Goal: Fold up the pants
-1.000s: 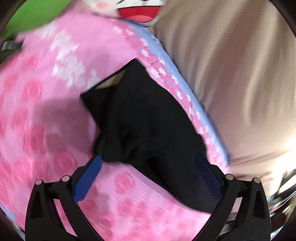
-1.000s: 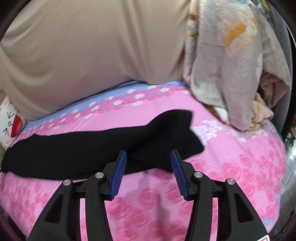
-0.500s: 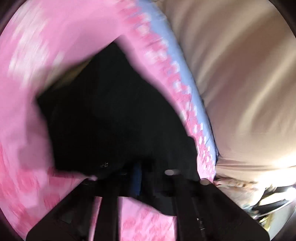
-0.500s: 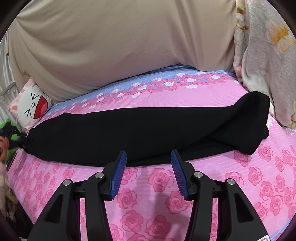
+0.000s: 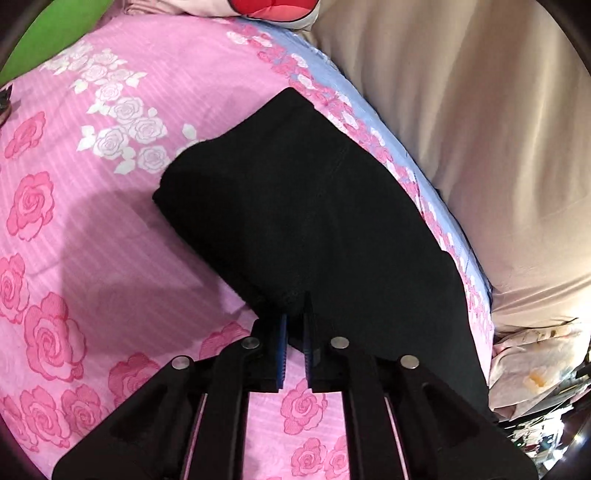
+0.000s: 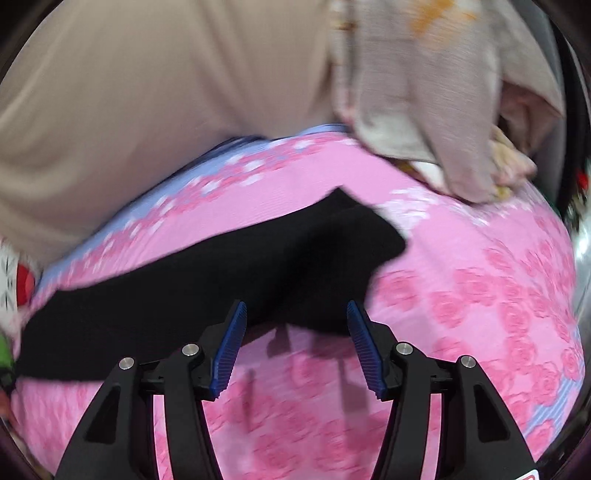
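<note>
A bed (image 5: 110,229) in a pink rose-print sheet, with black pants (image 5: 332,221) laid out on it.
The pants lie stretched near the sheet's pale blue border strip (image 5: 332,74), which runs along a beige fabric backdrop (image 5: 480,147). A cartoon-face cushion (image 5: 273,7) sits at one end of the bed; a heap of grey and peach blankets (image 6: 424,92) rests at the other end, near the pants' tip.

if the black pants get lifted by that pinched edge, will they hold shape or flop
Probably flop: the black pants lie limp and follow the bedspread, bunching where the left tongs pinch the near edge. Likely light, since a small pinch gathers the cloth. The far end would likely trail; the right tongs are opening, pads not pressing it.
</note>
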`<state>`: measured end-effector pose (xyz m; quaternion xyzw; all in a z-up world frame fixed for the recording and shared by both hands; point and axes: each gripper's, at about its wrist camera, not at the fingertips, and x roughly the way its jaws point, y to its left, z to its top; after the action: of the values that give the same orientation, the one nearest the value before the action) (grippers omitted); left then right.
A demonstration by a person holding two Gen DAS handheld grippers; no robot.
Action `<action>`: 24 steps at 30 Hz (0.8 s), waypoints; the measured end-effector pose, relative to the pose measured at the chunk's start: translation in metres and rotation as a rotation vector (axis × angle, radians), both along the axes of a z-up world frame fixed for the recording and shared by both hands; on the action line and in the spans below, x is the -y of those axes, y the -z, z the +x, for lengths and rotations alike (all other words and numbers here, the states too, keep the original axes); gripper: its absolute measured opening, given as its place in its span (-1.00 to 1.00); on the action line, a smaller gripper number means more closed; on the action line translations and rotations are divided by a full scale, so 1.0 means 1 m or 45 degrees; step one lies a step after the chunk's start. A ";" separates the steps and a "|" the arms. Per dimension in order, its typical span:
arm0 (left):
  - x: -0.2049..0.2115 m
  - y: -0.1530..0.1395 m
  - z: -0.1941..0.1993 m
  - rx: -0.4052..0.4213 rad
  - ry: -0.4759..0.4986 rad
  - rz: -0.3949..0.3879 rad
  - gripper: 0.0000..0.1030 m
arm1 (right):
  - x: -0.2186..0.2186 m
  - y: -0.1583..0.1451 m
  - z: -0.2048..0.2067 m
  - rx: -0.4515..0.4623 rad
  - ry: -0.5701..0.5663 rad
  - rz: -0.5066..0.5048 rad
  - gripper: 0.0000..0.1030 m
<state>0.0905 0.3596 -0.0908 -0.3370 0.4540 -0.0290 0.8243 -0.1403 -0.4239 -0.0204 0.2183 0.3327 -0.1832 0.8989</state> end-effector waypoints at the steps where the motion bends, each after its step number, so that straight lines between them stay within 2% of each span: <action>1: 0.003 0.000 0.001 0.000 0.000 0.011 -0.86 | 0.017 0.000 -0.001 0.002 0.041 0.041 0.10; 3: 0.009 -0.002 0.003 -0.001 0.006 0.045 -0.85 | 0.044 0.004 -0.003 0.004 0.106 0.157 0.10; 6: 0.007 -0.003 0.005 -0.008 0.005 0.058 -0.84 | 0.054 0.006 -0.014 0.041 0.146 0.338 0.10; 7: 0.000 -0.003 0.004 -0.011 0.007 0.054 -0.84 | 0.051 0.003 -0.020 0.049 0.158 0.349 0.11; 11: -0.006 0.000 0.007 -0.027 0.011 0.034 -0.84 | 0.027 -0.014 -0.038 0.110 0.144 0.406 0.37; 15: -0.004 -0.001 0.011 -0.031 0.016 0.033 -0.84 | 0.015 -0.017 -0.013 0.107 0.037 0.522 0.39; 18: -0.006 0.000 0.013 -0.034 0.016 0.016 -0.84 | 0.024 -0.004 0.028 0.024 0.069 0.493 0.38; 19: -0.006 0.000 0.014 -0.040 0.018 0.012 -0.84 | 0.030 0.003 0.038 0.010 0.089 0.482 0.14; 20: -0.007 -0.001 0.016 -0.050 0.021 0.011 -0.84 | 0.037 0.008 0.049 -0.015 0.117 0.437 -0.68; 21: -0.008 -0.003 0.021 -0.061 0.025 0.018 -0.87 | 0.042 0.012 0.062 -0.066 0.134 0.367 -0.85; 22: -0.007 -0.008 0.026 -0.068 0.029 0.030 -0.90 | 0.048 0.011 0.077 -0.095 0.128 0.320 -0.90; 23: -0.007 -0.014 0.029 -0.059 0.028 0.039 -0.90 | 0.052 0.002 0.085 -0.042 0.101 0.333 -0.91; 24: -0.006 -0.031 0.031 0.000 0.032 0.050 -0.90 | 0.047 -0.026 0.090 0.066 0.039 0.320 -0.91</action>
<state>0.1217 0.3658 -0.0599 -0.3149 0.4585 -0.0304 0.8305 -0.0499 -0.4711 0.0054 0.3390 0.3262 -0.1478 0.8699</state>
